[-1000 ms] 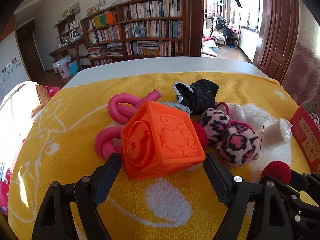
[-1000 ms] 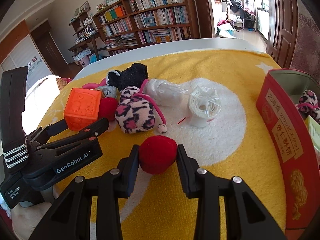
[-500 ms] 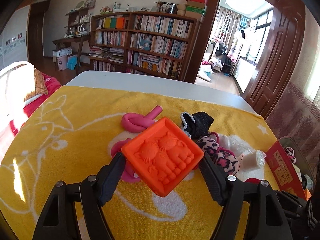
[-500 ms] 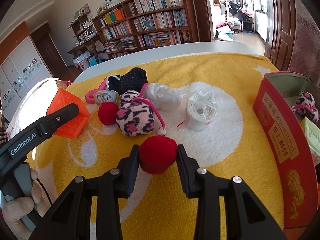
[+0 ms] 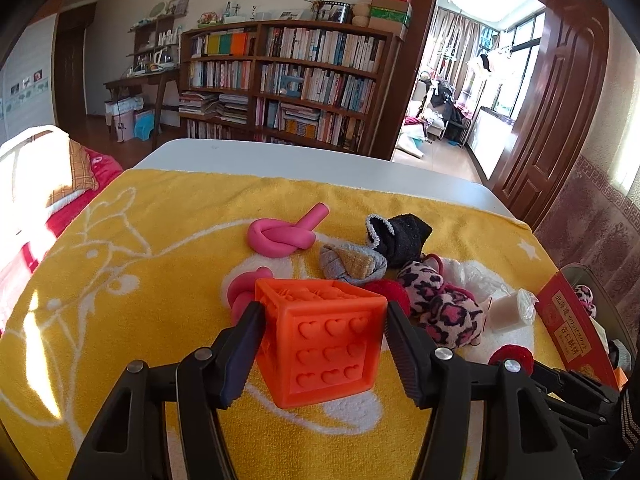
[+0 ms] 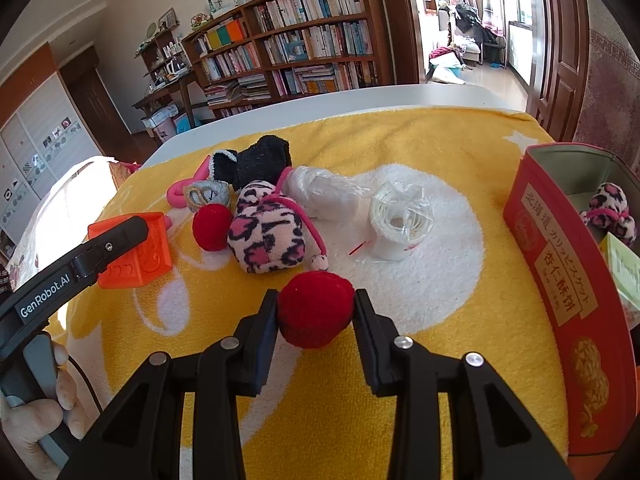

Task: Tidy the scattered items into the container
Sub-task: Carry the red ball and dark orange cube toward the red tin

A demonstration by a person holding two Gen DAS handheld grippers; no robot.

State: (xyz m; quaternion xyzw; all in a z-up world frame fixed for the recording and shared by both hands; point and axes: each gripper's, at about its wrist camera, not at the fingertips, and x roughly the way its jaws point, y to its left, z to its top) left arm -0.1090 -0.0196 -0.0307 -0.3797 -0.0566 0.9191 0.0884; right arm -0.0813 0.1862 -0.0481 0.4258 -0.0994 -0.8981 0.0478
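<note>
My left gripper [image 5: 322, 344] is shut on an orange embossed cube [image 5: 320, 336] and holds it above the yellow towel [image 5: 140, 280]; the cube also shows in the right wrist view [image 6: 136, 256]. My right gripper [image 6: 316, 320] is shut on a red pompom ball [image 6: 316, 308], just above the towel. The red tin container [image 6: 560, 272] stands open at the right, with a leopard-print toy [image 6: 612, 212] inside. It also shows in the left wrist view [image 5: 572, 336].
On the towel lie a knotted pink foam tube [image 5: 280, 236], a black sock [image 6: 256, 160], a grey rolled sock [image 5: 352, 264], a second red ball [image 6: 212, 226], a leopard pouch [image 6: 268, 236], a wrapped tape roll [image 6: 396, 224] and a plastic bag [image 6: 320, 192].
My left gripper has lifted the orange cube off the towel and turned it, so a face with hearts now faces the camera. The right gripper still holds the red ball in place.
</note>
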